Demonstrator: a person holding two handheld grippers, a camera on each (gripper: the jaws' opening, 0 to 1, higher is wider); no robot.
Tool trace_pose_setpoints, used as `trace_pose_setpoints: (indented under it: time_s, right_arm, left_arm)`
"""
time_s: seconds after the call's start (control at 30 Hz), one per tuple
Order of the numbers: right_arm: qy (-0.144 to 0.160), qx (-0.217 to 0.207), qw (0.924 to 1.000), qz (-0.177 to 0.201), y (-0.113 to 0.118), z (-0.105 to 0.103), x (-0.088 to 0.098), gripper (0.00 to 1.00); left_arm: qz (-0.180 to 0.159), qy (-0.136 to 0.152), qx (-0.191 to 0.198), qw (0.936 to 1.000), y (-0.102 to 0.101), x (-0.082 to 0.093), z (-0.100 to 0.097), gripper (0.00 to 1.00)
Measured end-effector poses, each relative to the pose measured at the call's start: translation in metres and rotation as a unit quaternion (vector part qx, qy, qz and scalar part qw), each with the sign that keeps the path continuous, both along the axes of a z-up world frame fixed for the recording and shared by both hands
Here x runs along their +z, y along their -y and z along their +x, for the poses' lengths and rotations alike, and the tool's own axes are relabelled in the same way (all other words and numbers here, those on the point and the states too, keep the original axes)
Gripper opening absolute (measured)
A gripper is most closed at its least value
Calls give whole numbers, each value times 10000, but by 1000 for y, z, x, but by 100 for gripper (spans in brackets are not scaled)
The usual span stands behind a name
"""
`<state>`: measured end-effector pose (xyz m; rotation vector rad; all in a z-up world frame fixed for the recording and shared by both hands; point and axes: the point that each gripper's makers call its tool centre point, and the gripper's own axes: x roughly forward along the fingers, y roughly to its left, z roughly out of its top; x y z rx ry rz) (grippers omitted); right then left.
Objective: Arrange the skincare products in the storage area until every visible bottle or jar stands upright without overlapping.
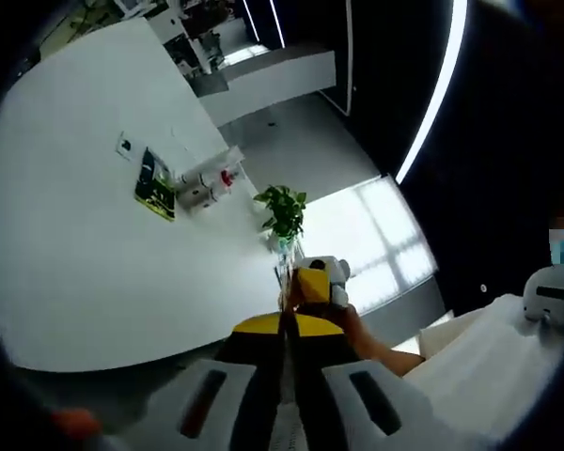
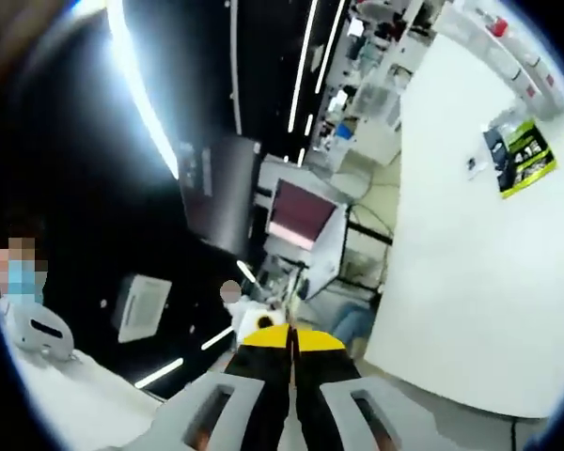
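Start on the left of the left gripper view: your skincare products lie far off on the white table (image 1: 85, 254), a green-and-black carton (image 1: 155, 186) lying flat and, just beside it on its right, a small cluster of white bottles (image 1: 205, 186), one with a red mark. At this range you cannot tell which stand and which lie. Further right, at the table's edge, a potted plant (image 1: 282, 211) stands between them and you.

Your left gripper (image 1: 289, 315) has its jaws pressed together with nothing between them, and it sits well apart from the products. A hand (image 1: 352, 324) shows just past its tip.

In the right gripper view, the right gripper (image 2: 290, 340) is likewise closed and empty; the carton (image 2: 519, 155) shows at the far right on the table.

Expect light, smooth plastic bottles, likely slippery and easy to topple. Take each at mid-body, across its width, with gentle pressure; the carton will crush, so grip its narrow sides
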<state>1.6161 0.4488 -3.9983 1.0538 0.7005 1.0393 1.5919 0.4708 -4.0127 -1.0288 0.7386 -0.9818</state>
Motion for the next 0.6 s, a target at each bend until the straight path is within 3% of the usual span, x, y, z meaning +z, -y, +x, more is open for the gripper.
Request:
trace_pose_setpoints:
  time_s: [0.4,0.6]
  right_arm:
    - [76,150,9998,-58,-5,-11,0,0]
    - [641,176,9968,-442,0,-11,3,3]
  left_arm:
    - [-150,-137,91,9998,-15,7,3,0]
    - [-141,-296,161,9993,-21,2,7,0]
